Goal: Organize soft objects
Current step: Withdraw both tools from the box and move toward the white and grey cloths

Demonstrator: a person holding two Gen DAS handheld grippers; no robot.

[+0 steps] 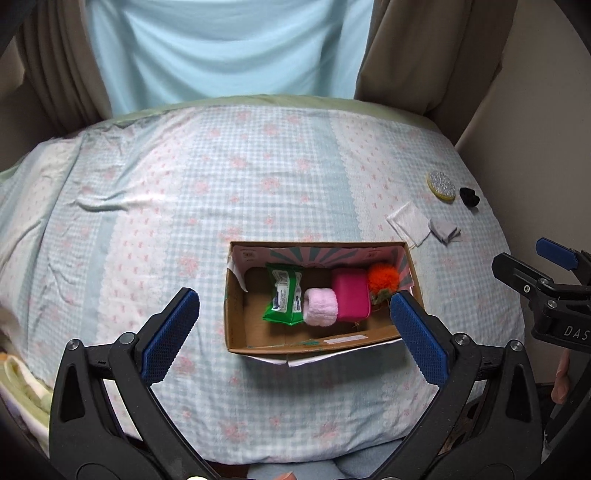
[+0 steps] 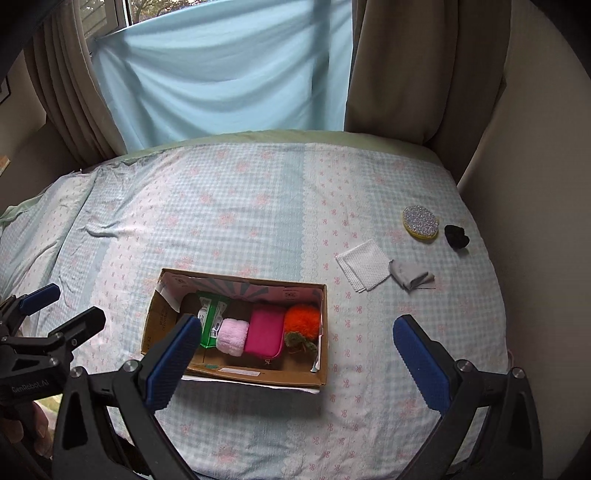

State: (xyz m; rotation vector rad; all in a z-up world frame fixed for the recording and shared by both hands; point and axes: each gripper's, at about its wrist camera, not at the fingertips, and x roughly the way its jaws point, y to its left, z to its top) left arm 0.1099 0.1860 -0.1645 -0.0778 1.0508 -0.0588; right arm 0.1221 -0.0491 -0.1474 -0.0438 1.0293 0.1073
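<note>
Four soft items remain outside the cardboard box (image 2: 236, 374), beside the folded white cloth (image 2: 364, 268). Both grippers, left (image 1: 293, 328) and right (image 2: 295, 352), gape empty. Risk: thin cloth unfolding when pinched.

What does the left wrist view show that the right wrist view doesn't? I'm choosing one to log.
Only the left wrist view shows pale folded fabric at its lower left edge. Only the right wrist view shows the window above the blue curtain. Both show the cardboard box holding four items, and the sponge, black item, white cloth and grey cloth loose on the bed.
</note>
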